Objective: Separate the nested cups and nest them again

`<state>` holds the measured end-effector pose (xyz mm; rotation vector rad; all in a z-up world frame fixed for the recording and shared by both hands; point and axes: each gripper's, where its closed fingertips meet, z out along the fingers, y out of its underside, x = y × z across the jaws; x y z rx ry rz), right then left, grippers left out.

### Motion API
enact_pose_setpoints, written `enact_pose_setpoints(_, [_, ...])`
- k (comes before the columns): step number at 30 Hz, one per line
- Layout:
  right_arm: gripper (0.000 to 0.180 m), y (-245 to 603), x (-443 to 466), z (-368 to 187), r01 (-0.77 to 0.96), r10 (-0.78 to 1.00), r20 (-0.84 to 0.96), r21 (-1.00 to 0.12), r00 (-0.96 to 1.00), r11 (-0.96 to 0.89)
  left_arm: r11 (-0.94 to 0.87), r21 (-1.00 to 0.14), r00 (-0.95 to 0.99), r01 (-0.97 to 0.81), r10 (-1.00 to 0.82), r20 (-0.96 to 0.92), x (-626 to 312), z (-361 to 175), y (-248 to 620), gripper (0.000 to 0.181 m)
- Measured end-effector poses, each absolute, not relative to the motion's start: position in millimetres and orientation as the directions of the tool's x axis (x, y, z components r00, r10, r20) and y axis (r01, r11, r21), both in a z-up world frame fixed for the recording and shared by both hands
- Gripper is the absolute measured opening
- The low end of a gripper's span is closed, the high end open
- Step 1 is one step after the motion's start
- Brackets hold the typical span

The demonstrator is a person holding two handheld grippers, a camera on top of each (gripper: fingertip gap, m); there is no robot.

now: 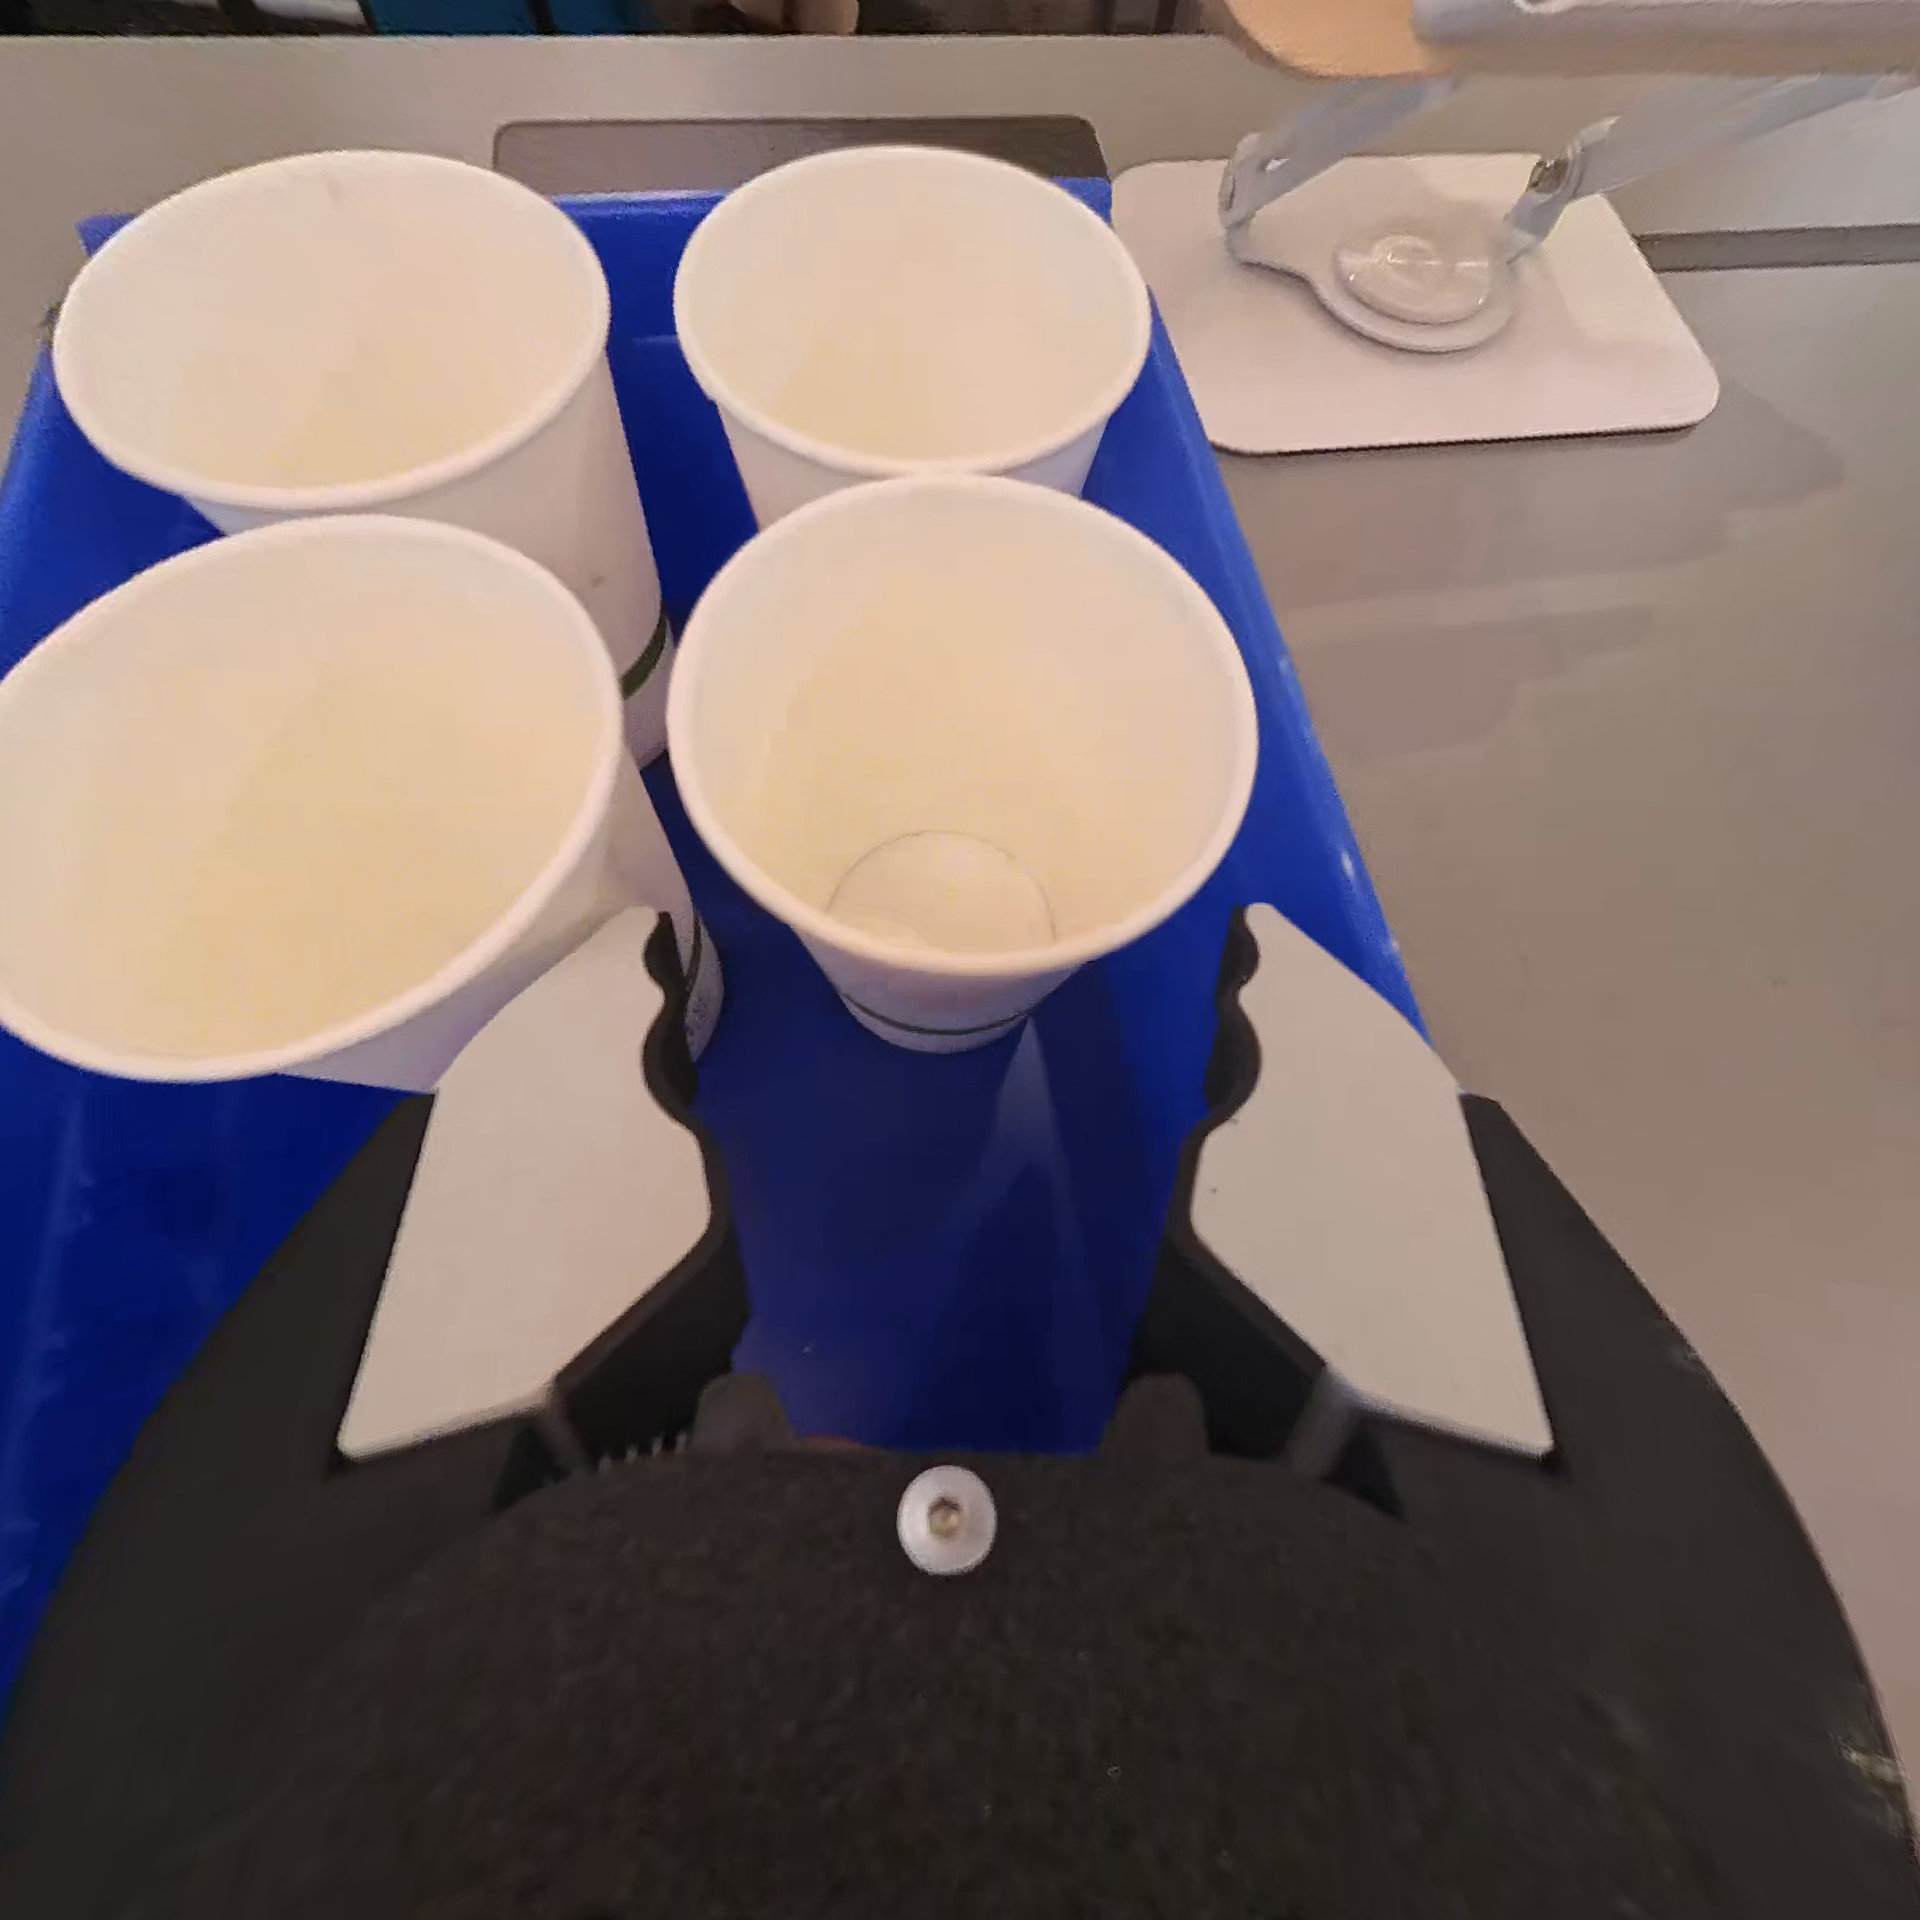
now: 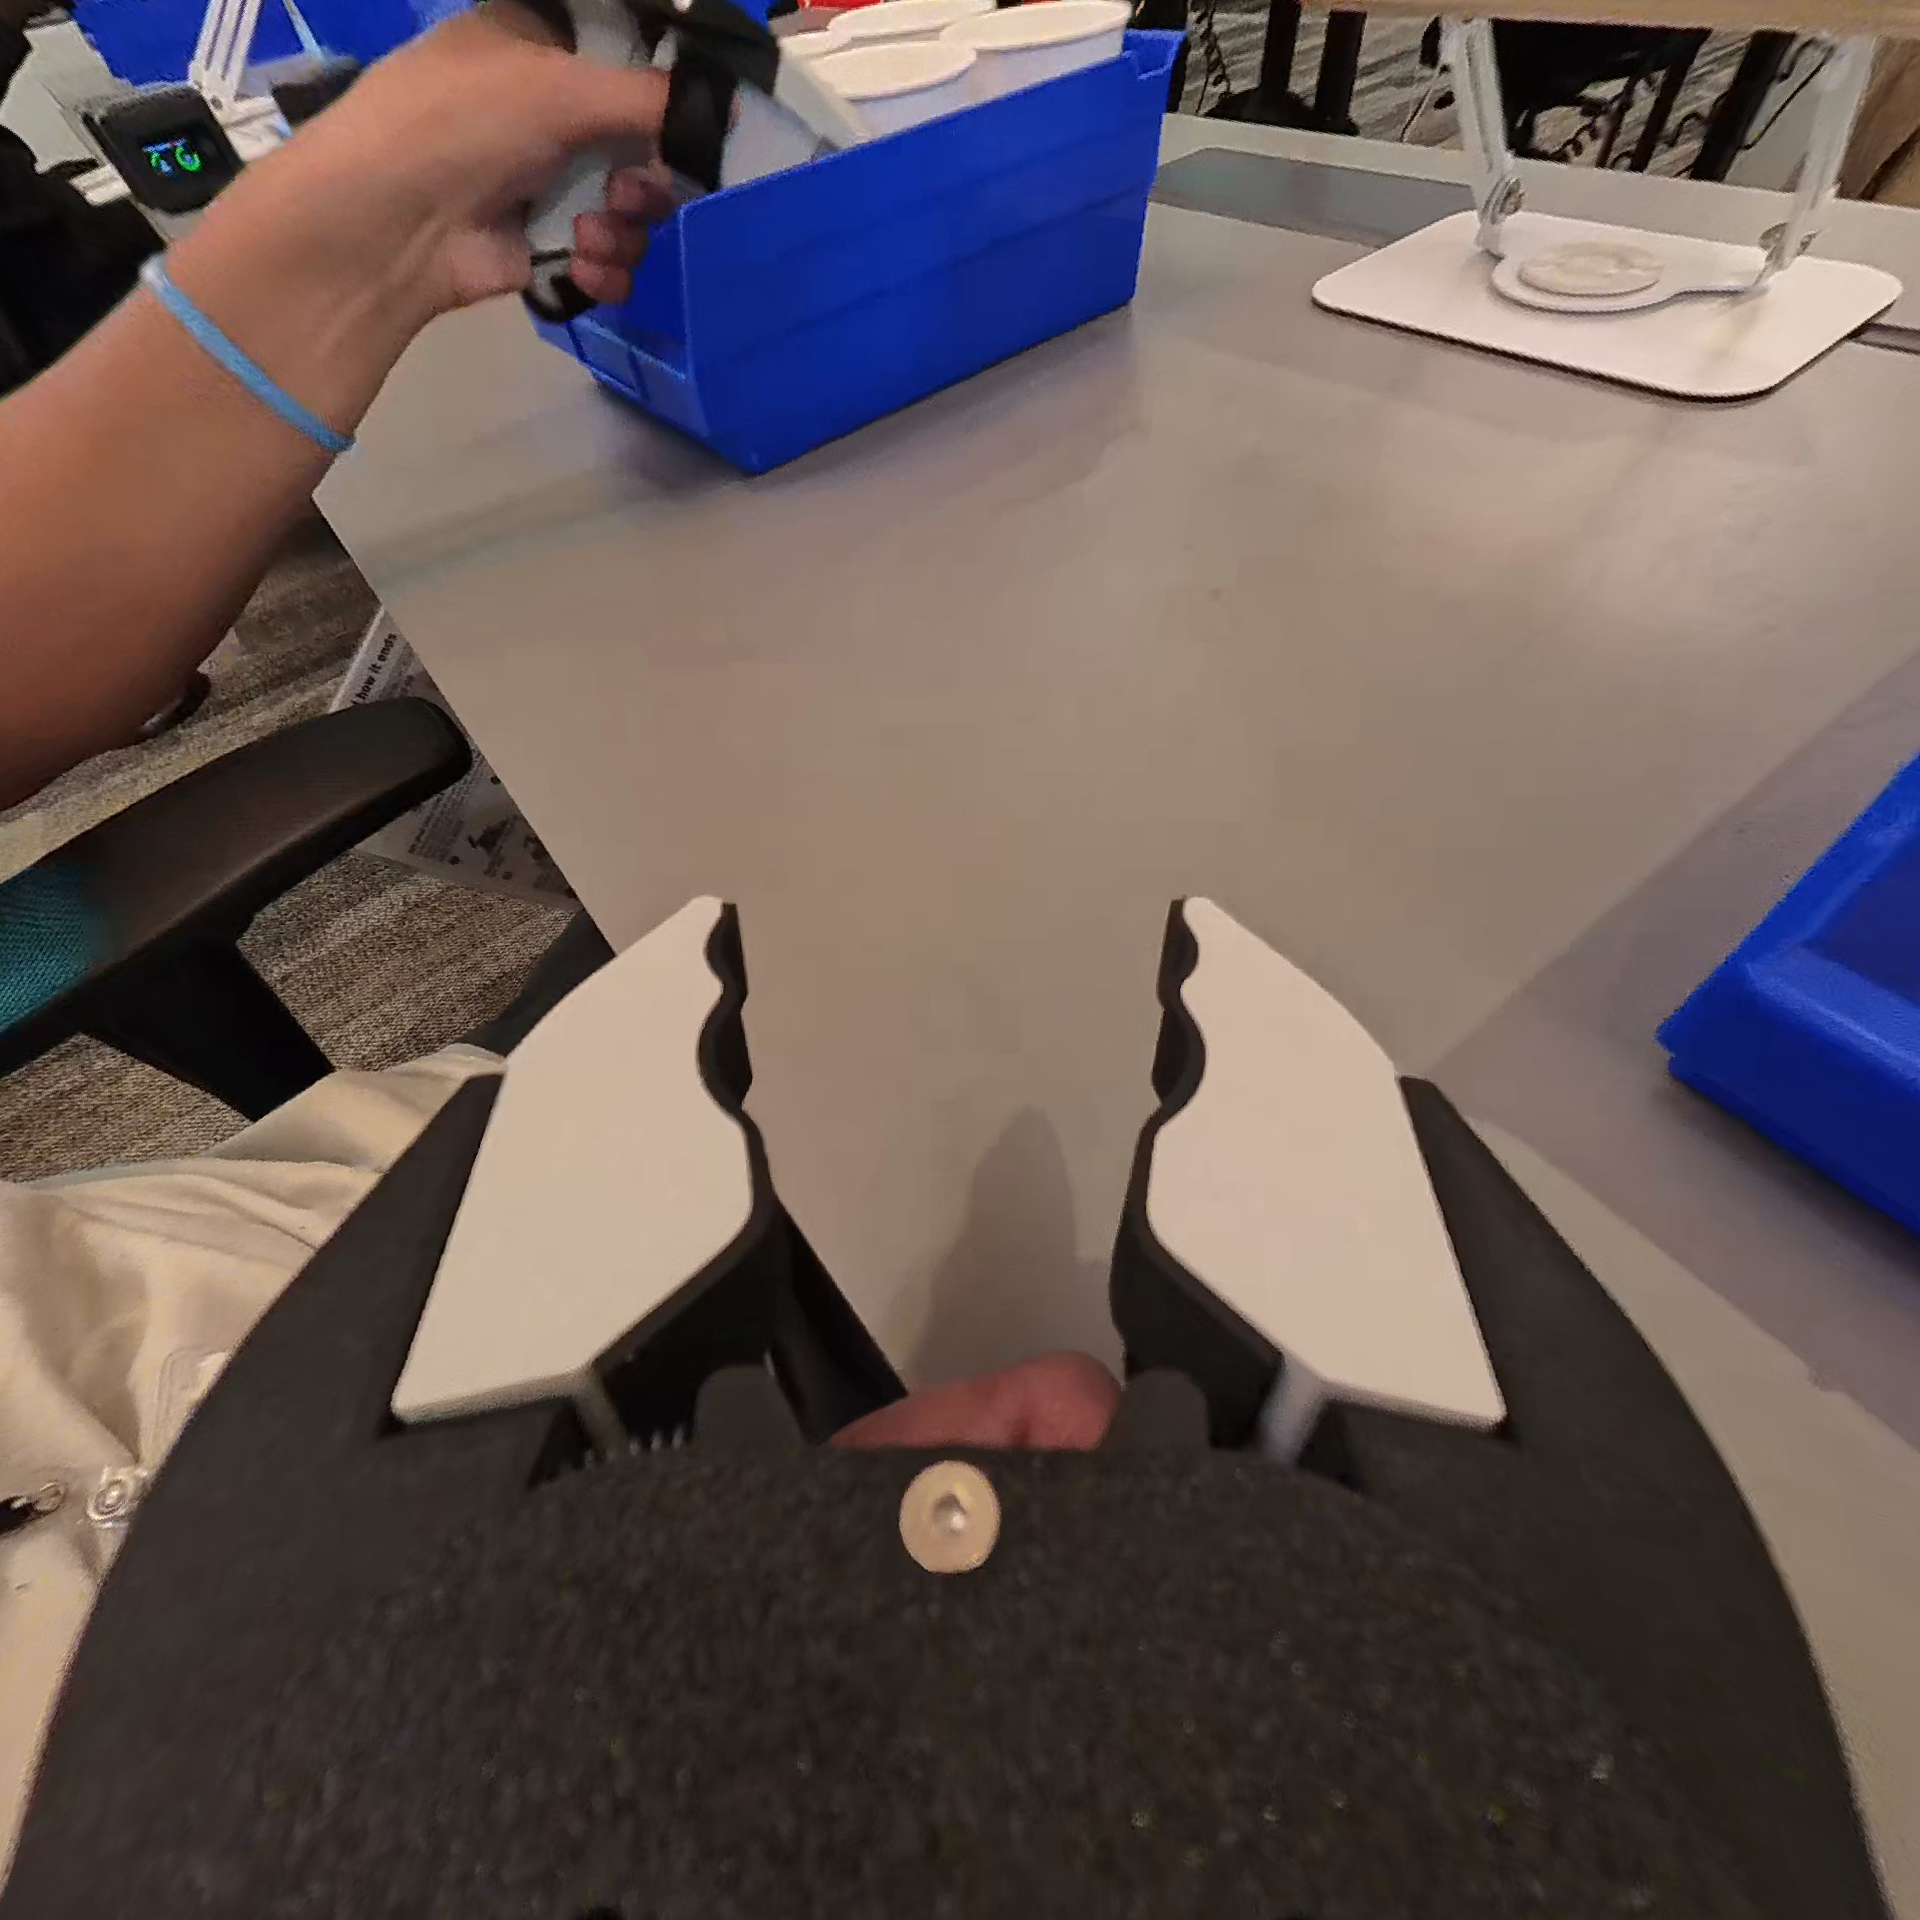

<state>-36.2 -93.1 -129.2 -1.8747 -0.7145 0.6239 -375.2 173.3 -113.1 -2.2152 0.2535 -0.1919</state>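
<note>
grey table (image 2: 1039, 644), blue bin (image 1: 1195, 540) of white paper cups (image 1: 961, 748), left gripper (image 1: 951, 935) apart, right gripper (image 2: 951, 935) apart, carpeted floor (image 2: 395, 945)

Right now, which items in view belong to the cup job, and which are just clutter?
Job:
four white paper cups
blue bin holding them
left gripper, open
right gripper, open

Clutter:
white stand
second blue bin
office chair

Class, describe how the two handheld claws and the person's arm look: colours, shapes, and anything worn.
Both the left claw and right claw have white finger plates with wavy black inner pads, black bodies with felt-like tops and a silver screw. The left wrist wears a thin blue band.
</note>
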Motion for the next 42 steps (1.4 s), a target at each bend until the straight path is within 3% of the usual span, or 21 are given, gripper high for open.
enact_pose_setpoints(2, [0.076, -94.5, -39.9, -131.7, 0.210, 0.721, -0.106, -0.919, 0.685, -0.334, -0.617, -0.775, 0.965, -0.136, -0.258, 0.036, -371.8, -112.7, 179.6, 0.101])
enact_pose_setpoints(8, [0.075, -99.2, -47.4, -139.5, 0.243, 0.741, -0.098, -0.909, 0.665, -0.338, -0.649, -0.719, 0.963, -0.247, -0.245, -0.110, -370.8, -130.9, 199.3, 0.087])
enact_pose_setpoints(13, [0.073, -97.5, -44.0, -133.6, 0.223, 0.734, -0.096, -0.919, 0.673, -0.325, -0.589, -0.781, 0.966, -0.209, -0.251, -0.069, -371.0, -122.1, 192.8, 0.083])
enact_pose_setpoints(21, [0.072, -86.0, -19.5, -106.3, 0.122, 0.730, -0.134, -0.950, 0.670, -0.287, -0.377, -0.890, 0.878, -0.257, -0.476, -0.052, -390.1, -58.2, 105.8, 0.082])
enact_pose_setpoints(24, [0.075, -80.3, -23.6, -89.5, 0.105, 0.779, -0.140, -0.961, 0.611, -0.255, -0.306, -0.915, 0.757, -0.263, -0.653, 0.001, -366.9, -33.9, 63.6, 0.082])
enact_pose_setpoints(30, [0.079, -72.6, -61.4, -24.5, 0.217, 0.922, -0.007, -0.971, 0.386, -0.098, -0.143, -0.867, 0.398, -0.477, -0.915, -0.067, -276.9, -21.8, -3.4, 0.082])
enact_pose_setpoints(38, [0.090, -46.8, -115.7, -11.7, 0.496, 0.971, 0.128, -0.868, 0.200, 0.012, 0.084, -0.734, 0.041, -0.674, -0.988, -0.151, -166.6, -39.4, -37.1, 0.083])
enact_pose_setpoints(42, [0.090, -45.8, -121.7, -18.4, 0.511, 0.979, 0.112, -0.860, 0.171, 0.009, 0.120, -0.724, -0.033, -0.679, -0.991, -0.133, -136.4, -43.2, -45.3, 0.083])
